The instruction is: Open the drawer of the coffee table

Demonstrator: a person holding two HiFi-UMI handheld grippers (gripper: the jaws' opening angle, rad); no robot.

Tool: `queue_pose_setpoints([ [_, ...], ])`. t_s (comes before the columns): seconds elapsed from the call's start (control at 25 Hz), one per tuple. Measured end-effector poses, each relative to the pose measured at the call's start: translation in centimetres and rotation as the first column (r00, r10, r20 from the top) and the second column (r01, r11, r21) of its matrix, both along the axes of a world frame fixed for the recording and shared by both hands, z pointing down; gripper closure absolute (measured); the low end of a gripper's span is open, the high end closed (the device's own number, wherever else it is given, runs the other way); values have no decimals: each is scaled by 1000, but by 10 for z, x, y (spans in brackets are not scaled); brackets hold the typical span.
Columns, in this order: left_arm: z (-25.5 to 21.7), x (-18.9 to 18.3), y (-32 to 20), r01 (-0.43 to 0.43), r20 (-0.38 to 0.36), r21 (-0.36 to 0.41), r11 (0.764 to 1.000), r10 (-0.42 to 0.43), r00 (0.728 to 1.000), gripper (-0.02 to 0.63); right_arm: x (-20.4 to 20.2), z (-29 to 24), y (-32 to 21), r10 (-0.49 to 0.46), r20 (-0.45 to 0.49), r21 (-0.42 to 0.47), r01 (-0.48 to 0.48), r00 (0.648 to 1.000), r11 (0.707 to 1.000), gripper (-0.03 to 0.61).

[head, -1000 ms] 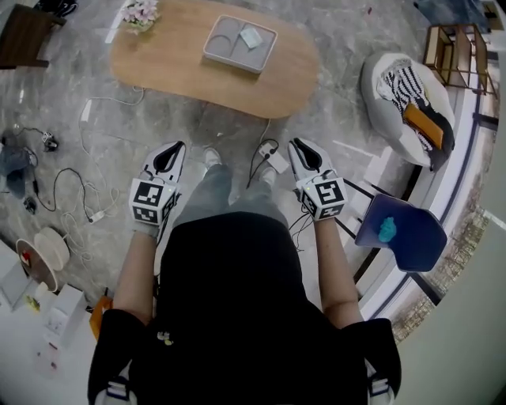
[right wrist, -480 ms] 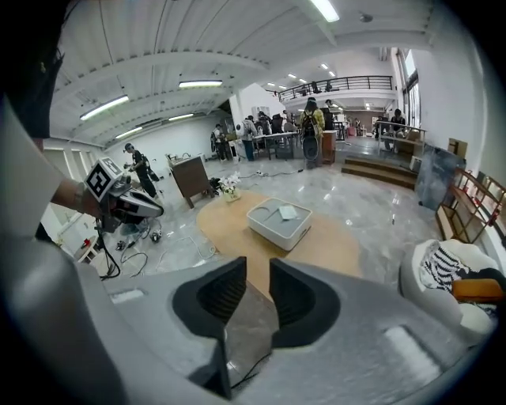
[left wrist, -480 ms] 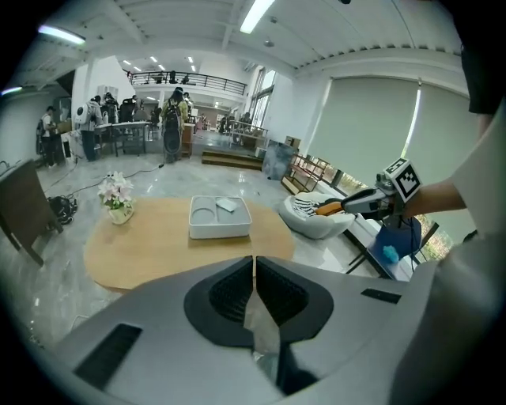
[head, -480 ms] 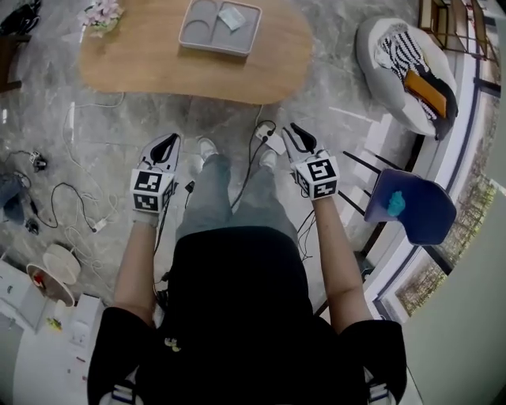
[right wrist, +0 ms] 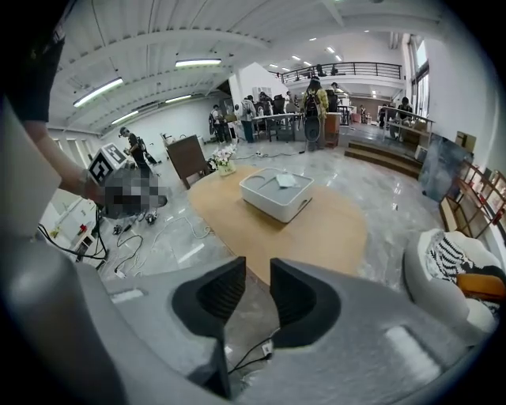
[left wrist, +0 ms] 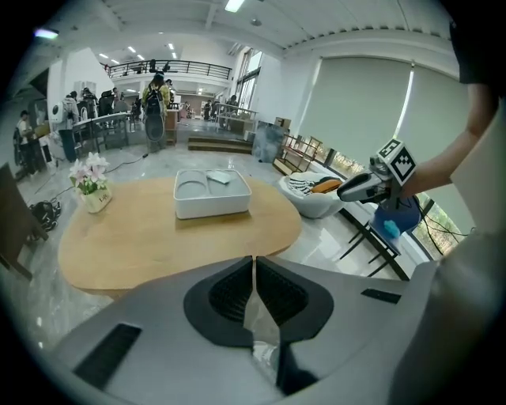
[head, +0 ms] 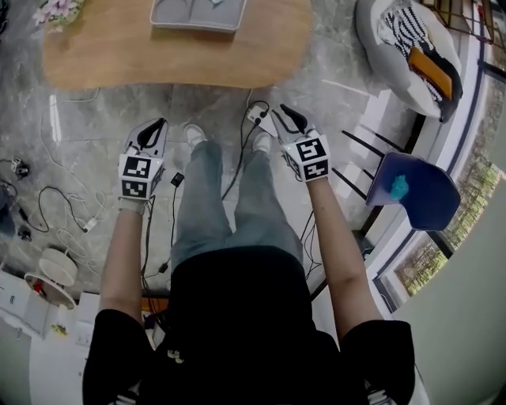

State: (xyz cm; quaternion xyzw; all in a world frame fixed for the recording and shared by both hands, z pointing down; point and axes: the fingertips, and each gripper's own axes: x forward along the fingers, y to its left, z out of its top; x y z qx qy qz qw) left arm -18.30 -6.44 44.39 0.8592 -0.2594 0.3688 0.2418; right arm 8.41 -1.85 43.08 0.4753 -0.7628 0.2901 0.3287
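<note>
Oval wooden coffee table (head: 174, 59) ahead of both grippers, well apart; drawer front not visible. Left gripper (head: 156, 126) pressed closed, empty. Right gripper (head: 285, 115) partway apart, opening, nothing between. Likely risks: groping for unseen drawer, snagging floor cable (right wrist: 247, 361) below right gripper.

You hold both grippers out above your legs, pointing toward the wooden coffee table (head: 118, 55) across the top of the frame, neither touching it. Your left gripper (head: 156, 125), left of centre, has its jaws together. Your right gripper (head: 286, 113), right of centre, has its jaws opening with nothing between them. A grey tray (head: 190, 25) sits on the table at top centre, with flowers (head: 55, 12) at upper left. A blue chair (head: 427, 202) stands at right, and cables (head: 55, 198) trail across the floor at left.
</note>
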Motion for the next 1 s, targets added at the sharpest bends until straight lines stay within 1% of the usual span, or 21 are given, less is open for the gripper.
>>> queue_pose_setpoints([
  [0.16,42,3,10,-20,15,-38,999,20,1000,597,4,39,4,10,-20,-24,-11,1000,1000,479],
  [0.2,52,3,12,-23,18,-42,999,24,1000,597,5,49,5,14,-25,-30,-14,1000,999,460],
  [0.32,80,6,16,-22,24,-56,998,23,999,592,11,75,8,21,-35,-36,-23,999,999,456],
  [0.48,114,12,23,-25,27,-82,996,27,999,537,20,109,9,26,-47,-44,-28,999,999,443],
  [0.6,138,14,24,-28,40,-77,997,31,999,522,22,136,7,9,-45,-46,-11,999,999,439],
  [0.72,160,18,25,-31,52,-73,997,35,998,499,27,163,7,-28,-58,-51,25,998,998,436],
  [0.8,174,19,24,-32,56,-69,997,36,998,487,29,181,9,-44,-62,-64,40,997,997,408],
  [1.0,209,15,18,-26,75,-68,997,31,997,471,33,222,8,-71,-59,-70,67,996,995,396],
])
